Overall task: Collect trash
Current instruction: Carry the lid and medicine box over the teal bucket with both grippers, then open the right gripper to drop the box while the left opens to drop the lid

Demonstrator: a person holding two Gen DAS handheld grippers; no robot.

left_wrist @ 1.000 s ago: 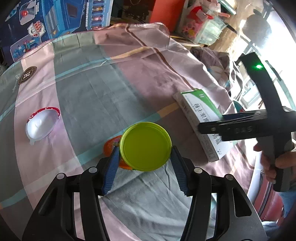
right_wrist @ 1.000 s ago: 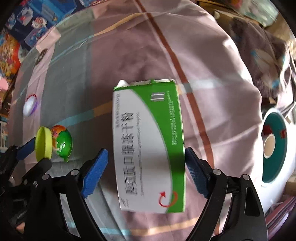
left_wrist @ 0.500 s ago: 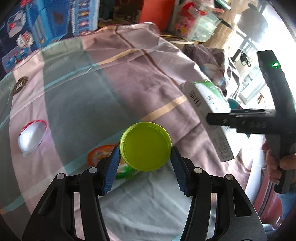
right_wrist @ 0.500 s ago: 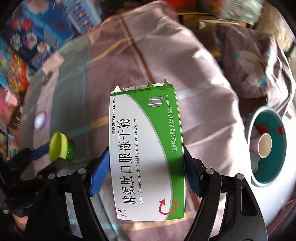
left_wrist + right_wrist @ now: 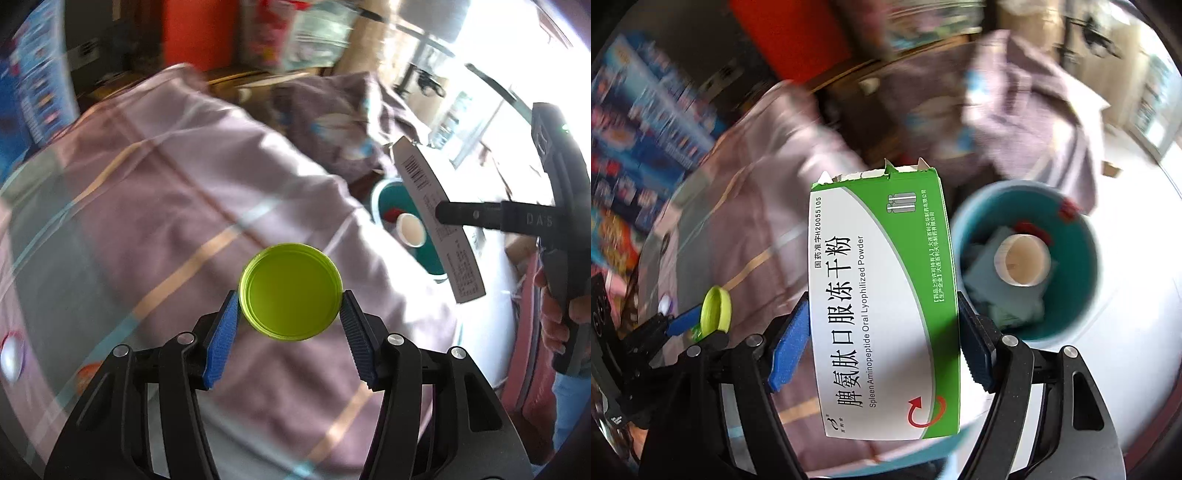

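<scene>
My left gripper (image 5: 290, 317) is shut on a round yellow-green lid (image 5: 290, 291) and holds it above the striped bedsheet (image 5: 166, 206). My right gripper (image 5: 882, 332) is shut on a green and white medicine box (image 5: 882, 306) with a torn top, held in the air. The box also shows in the left wrist view (image 5: 437, 225), at the right. A teal bin (image 5: 1082, 258) stands on the floor beside the bed, right of the box, with a paper cup (image 5: 1023, 260) and other trash inside. The bin shows in the left wrist view (image 5: 395, 195) too. The lid appears in the right wrist view (image 5: 716, 308).
A white foil lid (image 5: 11, 356) and an orange wrapper (image 5: 86, 374) lie on the sheet at the left. A grey-purple cloth (image 5: 332, 122) is heaped at the bed's far end. Toy boxes (image 5: 635, 155) and an orange-red object (image 5: 192, 33) stand behind the bed.
Both grippers lifted their items off the sheet and swung right toward the bin. The bin has come into full view beside the box.
</scene>
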